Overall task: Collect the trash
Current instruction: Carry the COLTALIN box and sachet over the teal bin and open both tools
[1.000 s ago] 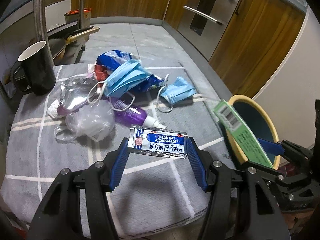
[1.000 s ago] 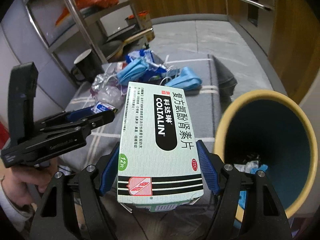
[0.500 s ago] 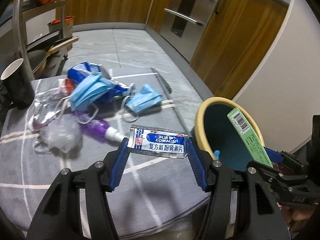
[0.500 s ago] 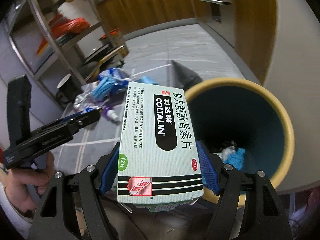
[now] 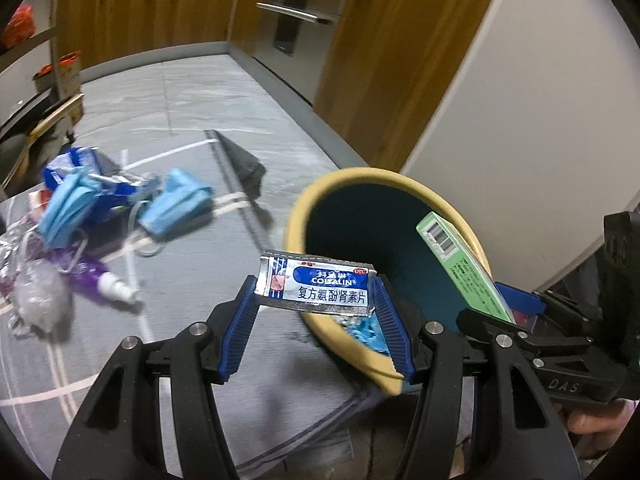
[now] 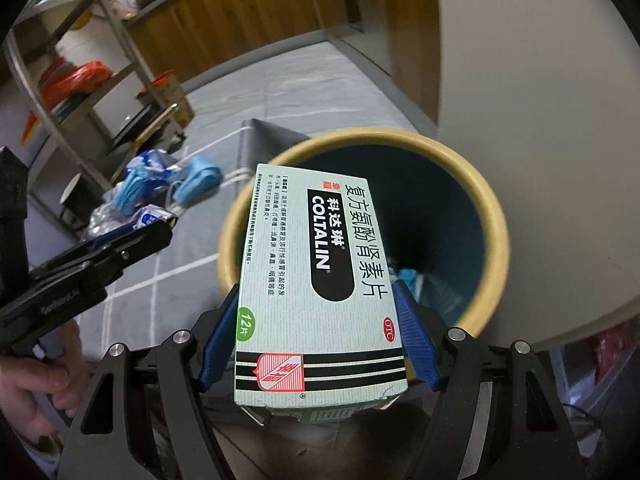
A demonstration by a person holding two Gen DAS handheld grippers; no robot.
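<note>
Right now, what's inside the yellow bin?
Down in the yellow bin lies some crumpled blue and white trash. The medicine box held by the right gripper hides the rest of the bottom.

The left gripper [image 5: 316, 316] clamps a foil sachet [image 5: 316, 286] by its two short ends, holding it flat over the near rim of the bin [image 5: 298, 216]. The bin is yellow outside, dark blue inside, with blue scraps at its bottom. At the right, the right gripper [image 5: 516, 300] holds a green box [image 5: 464, 268] tilted over the bin's mouth. On the grey cloth [image 5: 192, 280] to the far left lie two blue masks [image 5: 176, 208], a purple bottle [image 5: 100, 284], a clear plastic bag [image 5: 40, 300] and a blue wrapper [image 5: 76, 160]. Wooden cabinets [image 5: 152, 12] stand far behind.
</note>
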